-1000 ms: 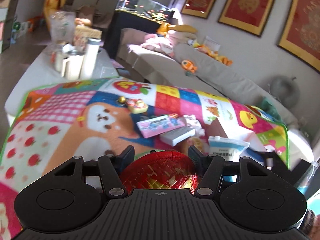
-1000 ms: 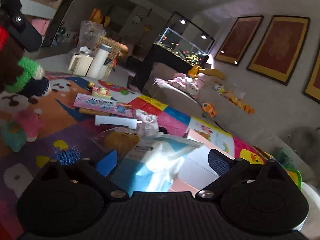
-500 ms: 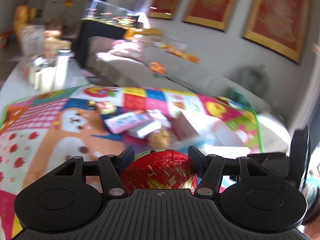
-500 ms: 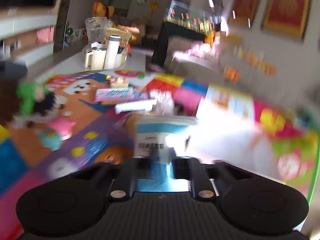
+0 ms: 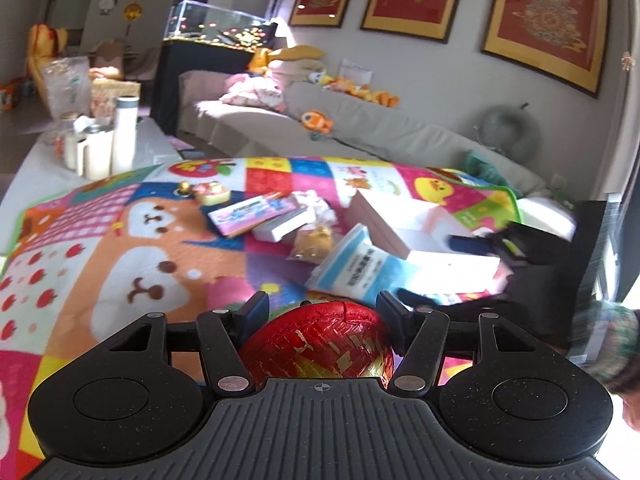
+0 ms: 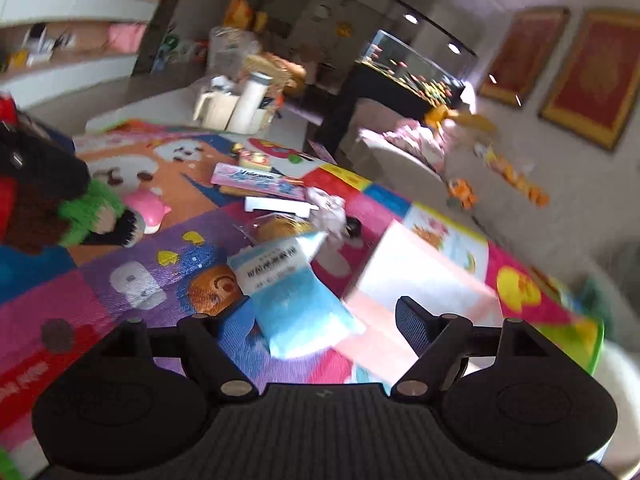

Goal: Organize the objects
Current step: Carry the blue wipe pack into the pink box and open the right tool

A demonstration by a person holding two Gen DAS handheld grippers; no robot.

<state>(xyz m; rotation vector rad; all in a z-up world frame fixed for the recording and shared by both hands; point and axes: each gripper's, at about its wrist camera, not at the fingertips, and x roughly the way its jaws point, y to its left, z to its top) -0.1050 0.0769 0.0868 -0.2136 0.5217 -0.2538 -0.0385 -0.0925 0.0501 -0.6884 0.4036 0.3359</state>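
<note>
On the bright patchwork play mat (image 5: 120, 264) a scatter of small things lies waiting: a pink flat box (image 5: 253, 215) with a white box (image 5: 286, 227) just beside it, a yellow toy in a clear bag (image 5: 314, 240), a blue and white packet (image 5: 356, 270) and a pale pink open box (image 5: 416, 232) touching the packet's far edge. The left gripper (image 5: 322, 314) is clamped on a red and gold ball (image 5: 320, 348), its two jaws pressing the ball's sides so that it sits raised just above the mat at the near edge. From the right wrist view, the right gripper (image 6: 320, 320) hangs over the blue and white packet (image 6: 292, 296) with its jaws opening and nothing between them; the packet lies flat on the mat below, next to the pink box wall (image 6: 416, 284). A pink pig toy (image 6: 146, 210) sits near a green and brown knitted sleeve (image 6: 80, 216) at the left of that view. Beyond the mat stand a white bottle (image 5: 125, 134) and a grey sofa (image 5: 360, 128).
</note>
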